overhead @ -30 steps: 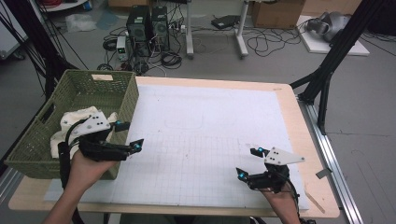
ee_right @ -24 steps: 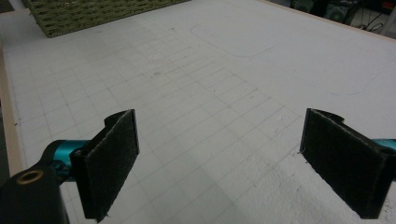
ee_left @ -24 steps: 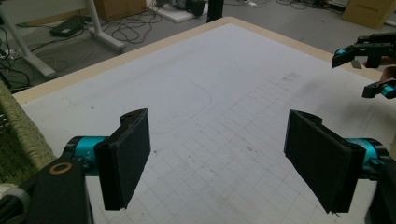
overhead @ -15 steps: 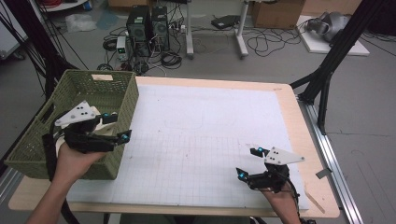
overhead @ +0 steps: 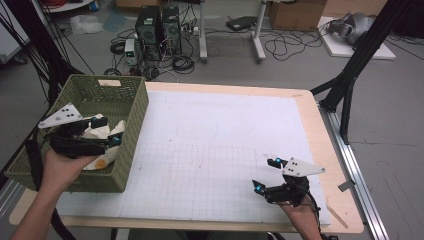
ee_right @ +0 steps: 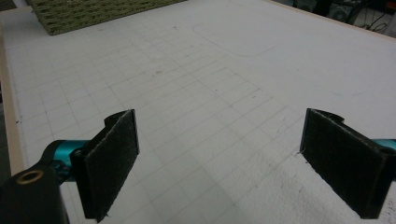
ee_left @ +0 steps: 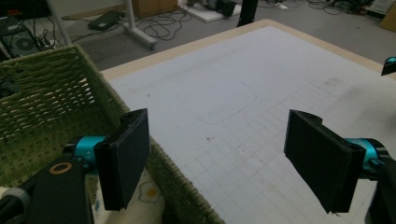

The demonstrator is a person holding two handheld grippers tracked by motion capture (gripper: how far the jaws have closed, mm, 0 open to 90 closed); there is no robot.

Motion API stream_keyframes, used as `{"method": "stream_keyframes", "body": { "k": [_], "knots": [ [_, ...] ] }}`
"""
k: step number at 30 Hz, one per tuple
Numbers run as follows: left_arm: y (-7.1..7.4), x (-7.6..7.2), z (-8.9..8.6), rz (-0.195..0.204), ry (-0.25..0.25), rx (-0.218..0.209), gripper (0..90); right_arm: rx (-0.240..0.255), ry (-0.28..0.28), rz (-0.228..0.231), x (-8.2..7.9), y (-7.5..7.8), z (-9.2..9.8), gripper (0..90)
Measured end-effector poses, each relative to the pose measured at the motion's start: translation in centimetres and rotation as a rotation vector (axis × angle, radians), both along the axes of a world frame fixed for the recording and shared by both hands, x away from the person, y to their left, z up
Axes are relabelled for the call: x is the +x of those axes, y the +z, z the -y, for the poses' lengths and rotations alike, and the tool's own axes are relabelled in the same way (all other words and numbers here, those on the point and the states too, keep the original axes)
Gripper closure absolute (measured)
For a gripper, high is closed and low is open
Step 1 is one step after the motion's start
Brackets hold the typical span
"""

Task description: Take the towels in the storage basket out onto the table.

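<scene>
Basket (overhead: 127, 107) of pale items now lies under the spread left tongs (overhead: 107, 131), moved in from the worktop (overhead: 225, 135), while the spread right tongs (overhead: 266, 175) stay put.

Dim, even indoor light throughout, soft faint shadows, slightly grainy pictures, and near objects blurred in both gripper views.

no readable text, labels, numbers
</scene>
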State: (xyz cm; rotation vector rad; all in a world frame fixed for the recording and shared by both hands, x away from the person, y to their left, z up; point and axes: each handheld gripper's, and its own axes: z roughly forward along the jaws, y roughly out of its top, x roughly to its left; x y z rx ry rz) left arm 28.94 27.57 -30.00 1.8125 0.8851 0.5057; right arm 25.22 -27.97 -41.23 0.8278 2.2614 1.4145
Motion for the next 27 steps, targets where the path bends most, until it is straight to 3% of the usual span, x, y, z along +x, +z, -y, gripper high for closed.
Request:
{"method": "stream_keyframes", "body": {
  "k": [12,27],
  "knots": [
    [-0.7,1.0,-3.3,0.002,0.084,0.023,22.9,0.001,0.003,-0.004,0.0,-0.1,0.0,10.9],
    [-1.8,3.0,-5.4,-0.022,0.125,0.079,23.1,-0.003,0.008,-0.008,0.1,-0.2,0.0,10.9]
  ]
}}
